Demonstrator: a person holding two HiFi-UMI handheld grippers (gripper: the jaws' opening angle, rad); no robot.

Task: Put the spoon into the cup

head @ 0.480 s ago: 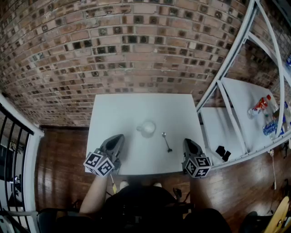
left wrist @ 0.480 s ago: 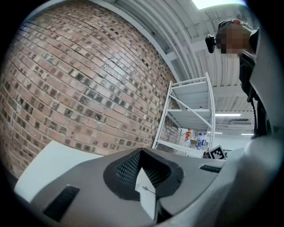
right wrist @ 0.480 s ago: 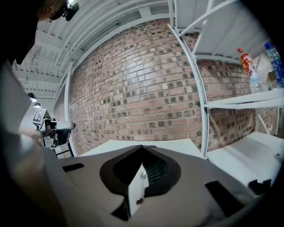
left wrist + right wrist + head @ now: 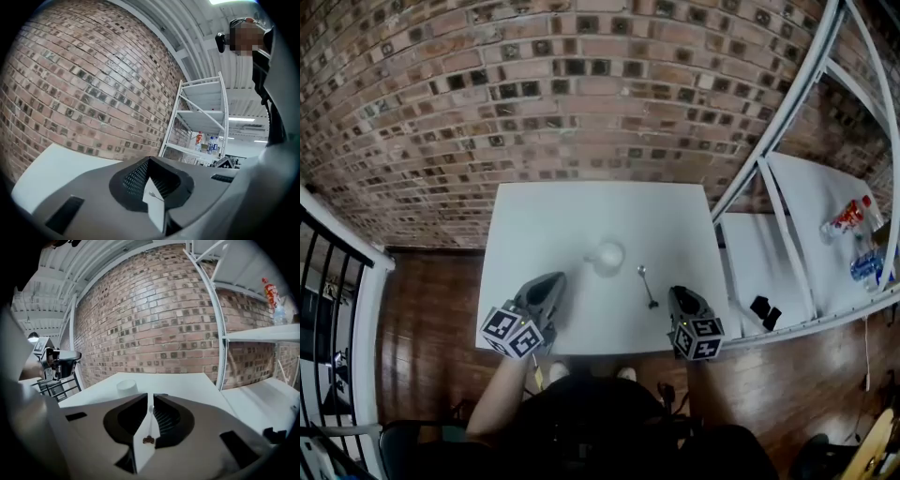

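A white cup (image 4: 606,257) stands near the middle of the white table (image 4: 544,225). Just right of it lies a metal spoon (image 4: 647,286), handle toward me. My right gripper (image 4: 678,292) hovers by the table's front right, a little right of the spoon, jaws closed to a thin slit and holding nothing. In the right gripper view the spoon (image 4: 149,425) shows through that slit of the right gripper (image 4: 151,399), with the cup (image 4: 127,387) ahead to the left. The left gripper (image 4: 557,278) sits front left of the cup, its jaws (image 4: 150,171) together and empty.
A brick wall (image 4: 581,94) runs behind the table. A white shelf rack (image 4: 787,234) with bottles (image 4: 848,217) and a small black object (image 4: 761,310) stands at the right. A black railing (image 4: 328,309) borders the wooden floor at the left.
The right gripper has drifted slightly left, closer to the spoon. The left gripper, cup and spoon have stayed where they were.
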